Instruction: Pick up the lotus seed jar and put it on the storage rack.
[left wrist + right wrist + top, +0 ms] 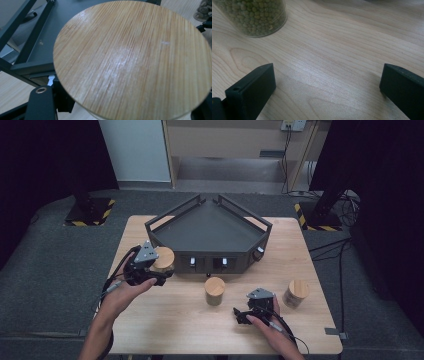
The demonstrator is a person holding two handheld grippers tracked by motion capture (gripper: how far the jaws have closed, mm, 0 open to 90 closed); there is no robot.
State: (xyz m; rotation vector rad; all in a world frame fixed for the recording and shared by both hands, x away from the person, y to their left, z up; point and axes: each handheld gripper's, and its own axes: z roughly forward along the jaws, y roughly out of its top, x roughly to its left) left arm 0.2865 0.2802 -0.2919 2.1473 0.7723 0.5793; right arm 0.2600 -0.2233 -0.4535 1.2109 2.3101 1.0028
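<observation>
black tools point(150, 279) (grey plates), trailing cables

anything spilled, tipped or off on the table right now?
Nothing stands out. The left gripper holds one bamboo-lidded jar beside the corner shelf; the middle jar and right jar stand upright, lids on, no spill.

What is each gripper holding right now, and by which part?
The left gripper grips a jar by its body, below the bamboo lid. The right gripper holds nothing; its jaws stand open.
</observation>
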